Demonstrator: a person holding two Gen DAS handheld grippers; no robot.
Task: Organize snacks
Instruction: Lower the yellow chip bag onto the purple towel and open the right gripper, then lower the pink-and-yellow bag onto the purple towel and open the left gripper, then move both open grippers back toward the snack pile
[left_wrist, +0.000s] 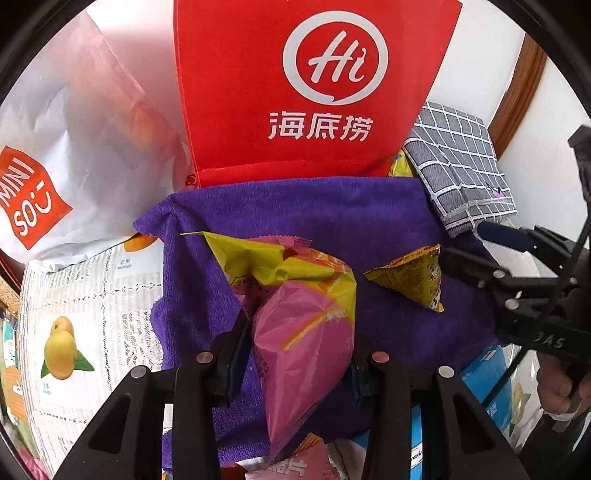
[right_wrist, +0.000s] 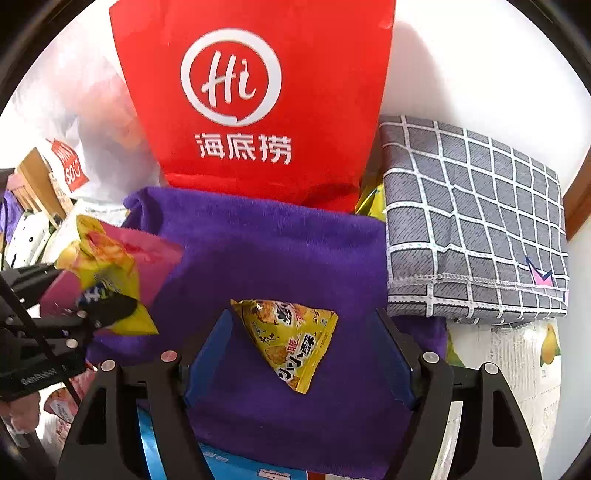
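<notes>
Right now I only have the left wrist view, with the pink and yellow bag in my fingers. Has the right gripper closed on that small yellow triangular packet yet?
Observer: No. The right gripper is open. The triangular packet lies on the purple towel between its two fingers, with a gap on each side.
Operator: And how does my grip on the bag look from over there?
Observer: In the right wrist view, one dark finger of the left gripper lies across the near end of the pink and yellow bag. The rest of the bag sticks out past that finger toward the towel.
</notes>
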